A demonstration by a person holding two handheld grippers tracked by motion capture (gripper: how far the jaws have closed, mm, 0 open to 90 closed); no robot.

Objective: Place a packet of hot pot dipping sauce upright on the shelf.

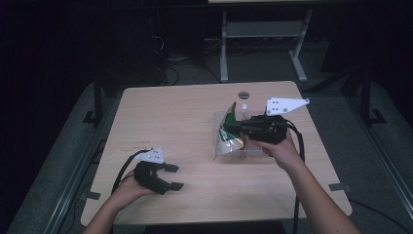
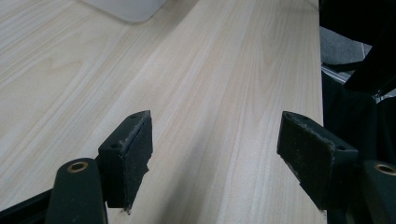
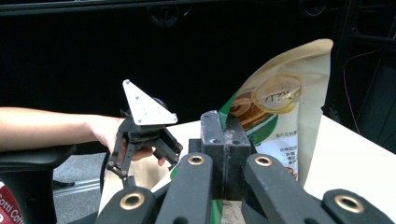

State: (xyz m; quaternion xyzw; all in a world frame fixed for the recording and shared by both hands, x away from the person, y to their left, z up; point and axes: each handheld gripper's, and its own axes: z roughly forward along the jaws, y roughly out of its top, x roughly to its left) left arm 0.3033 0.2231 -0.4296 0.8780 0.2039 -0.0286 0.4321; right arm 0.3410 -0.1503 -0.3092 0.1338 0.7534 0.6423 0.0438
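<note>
A stand-up pouch [image 1: 225,135], green and beige with a printed label, is held upright near the table's right middle. My right gripper [image 1: 233,129] is shut on its edge. In the right gripper view the two jaws press together [image 3: 224,140] over the pouch's [image 3: 280,107] green side, and the beige top rises to the right. My left gripper [image 1: 174,176] rests near the front left of the table, open with nothing between its fingers [image 2: 128,151]. The right gripper view also shows the left gripper [image 3: 142,140] farther off, under its grey plate.
A clear plastic tray [image 1: 243,155] lies under the pouch; its pale corner [image 2: 126,9] reaches into the left gripper view. A small white bottle [image 1: 245,107] and a black round grommet [image 1: 243,94] are behind the pouch. The wooden table [image 1: 170,117] is bare at left and centre.
</note>
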